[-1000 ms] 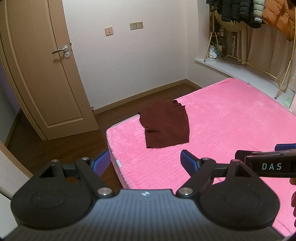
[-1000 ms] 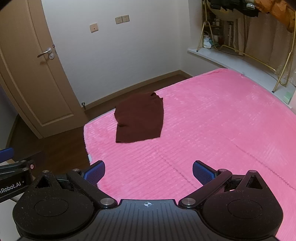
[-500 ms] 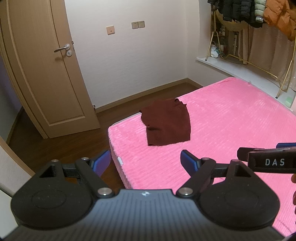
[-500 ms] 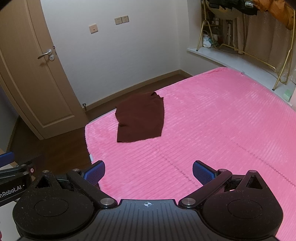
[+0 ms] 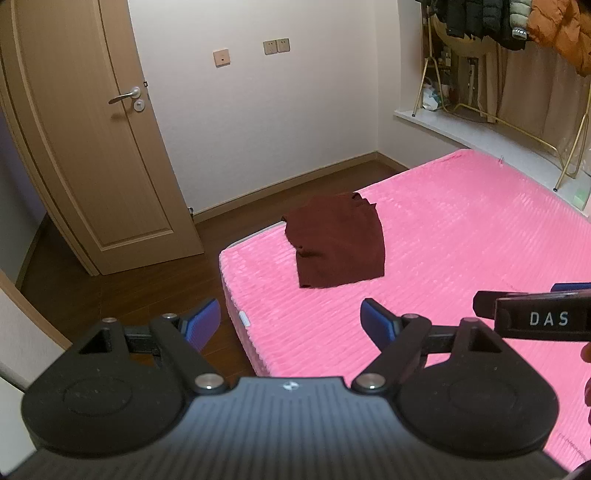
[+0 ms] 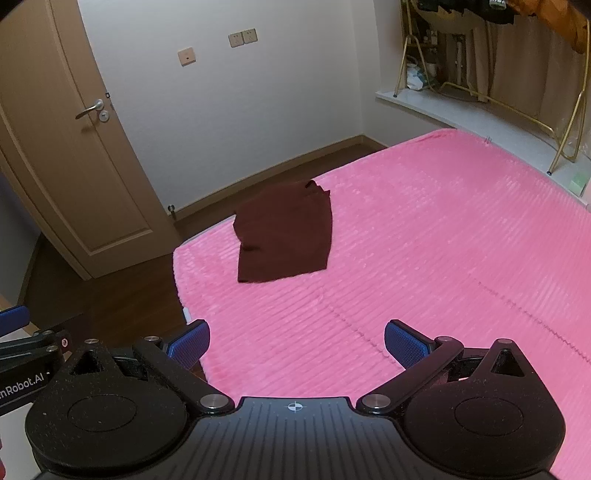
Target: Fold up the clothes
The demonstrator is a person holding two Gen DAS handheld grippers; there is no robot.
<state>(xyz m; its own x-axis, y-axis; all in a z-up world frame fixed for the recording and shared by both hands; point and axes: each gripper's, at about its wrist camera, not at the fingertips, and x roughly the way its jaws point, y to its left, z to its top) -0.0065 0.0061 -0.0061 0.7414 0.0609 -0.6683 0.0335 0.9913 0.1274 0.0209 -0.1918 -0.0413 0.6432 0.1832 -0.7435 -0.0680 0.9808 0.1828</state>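
A dark maroon garment (image 5: 338, 240) lies folded into a rough rectangle near the far corner of the pink bed (image 5: 461, 240); it also shows in the right wrist view (image 6: 284, 238). My left gripper (image 5: 291, 325) is open and empty, held well short of the garment over the bed's near edge. My right gripper (image 6: 295, 341) is open and empty, above the pink bed cover (image 6: 443, 258). The right gripper's side shows at the right edge of the left wrist view (image 5: 535, 317).
A closed wooden door (image 5: 96, 147) stands at the left, with dark wood floor (image 5: 122, 288) between it and the bed. A window ledge (image 5: 480, 129) with a gold clothes rack (image 5: 517, 122) and hanging jackets (image 5: 517, 22) runs along the right.
Both grippers have drawn back and risen slightly, so the garment sits a little further away in both views. Both stay open and the garment has not moved.
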